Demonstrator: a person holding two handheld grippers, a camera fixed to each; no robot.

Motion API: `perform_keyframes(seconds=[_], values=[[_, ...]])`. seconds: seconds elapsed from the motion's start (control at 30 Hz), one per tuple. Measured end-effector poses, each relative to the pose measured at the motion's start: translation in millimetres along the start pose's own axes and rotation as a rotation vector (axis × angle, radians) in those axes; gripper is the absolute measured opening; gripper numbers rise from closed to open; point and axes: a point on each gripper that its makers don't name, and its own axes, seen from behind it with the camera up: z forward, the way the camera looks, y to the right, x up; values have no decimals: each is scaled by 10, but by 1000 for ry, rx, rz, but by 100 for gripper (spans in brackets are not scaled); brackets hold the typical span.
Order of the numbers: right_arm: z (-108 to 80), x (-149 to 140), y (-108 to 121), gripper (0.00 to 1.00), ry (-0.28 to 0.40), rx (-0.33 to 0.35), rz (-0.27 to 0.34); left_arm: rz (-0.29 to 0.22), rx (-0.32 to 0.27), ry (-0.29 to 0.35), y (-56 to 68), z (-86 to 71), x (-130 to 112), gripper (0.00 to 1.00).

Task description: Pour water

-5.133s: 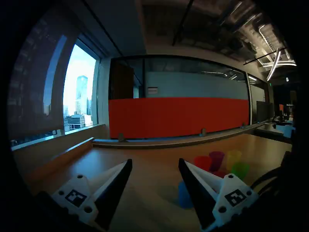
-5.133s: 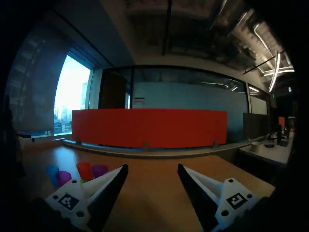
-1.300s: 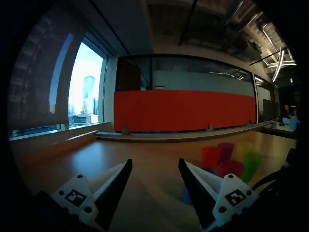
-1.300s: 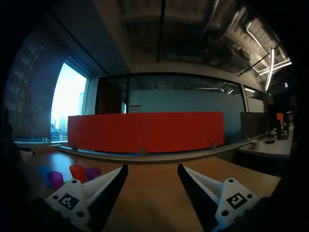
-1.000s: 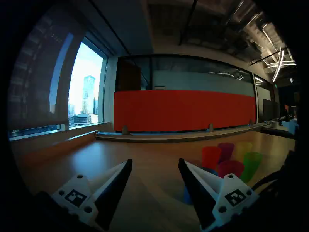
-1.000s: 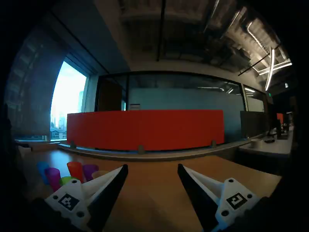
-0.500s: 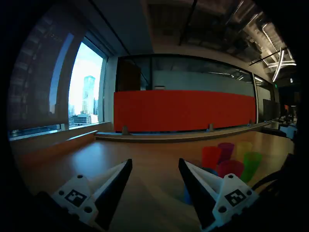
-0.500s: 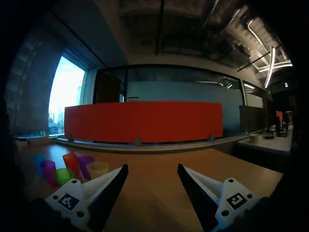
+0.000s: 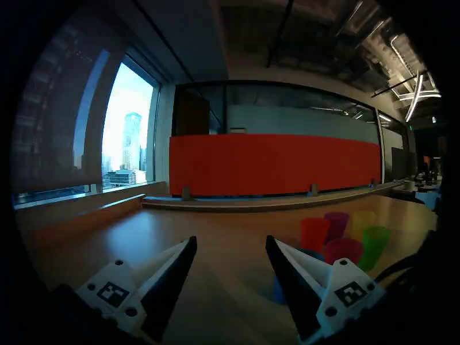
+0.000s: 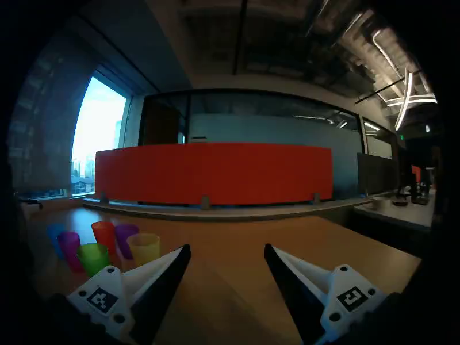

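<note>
Several coloured plastic cups stand in a cluster on the wooden table. In the left gripper view they sit to the right: red cup, purple cup, yellow cup, green cup, magenta cup, and a blue cup half hidden behind my right finger. My left gripper is open and holds nothing. In the right gripper view the cluster is at lower left: blue cup, magenta cup, green cup, red cup, purple cup, yellow cup. My right gripper is open, to the right of them.
A red partition runs along the table's far edge. A bright window with a low ledge lies to the left. Another desk with small items stands at the right. Bare tabletop stretches ahead of both grippers.
The right gripper view has shifted, so the cups show fuller and nearer at its lower left. The left gripper has barely moved. Both stay open.
</note>
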Motion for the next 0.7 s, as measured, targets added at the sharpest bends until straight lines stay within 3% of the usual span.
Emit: perform_keyframes(seconds=[0.7], values=[[9, 22, -15, 99, -5, 0, 1, 0, 0, 0, 5, 2, 4, 88]])
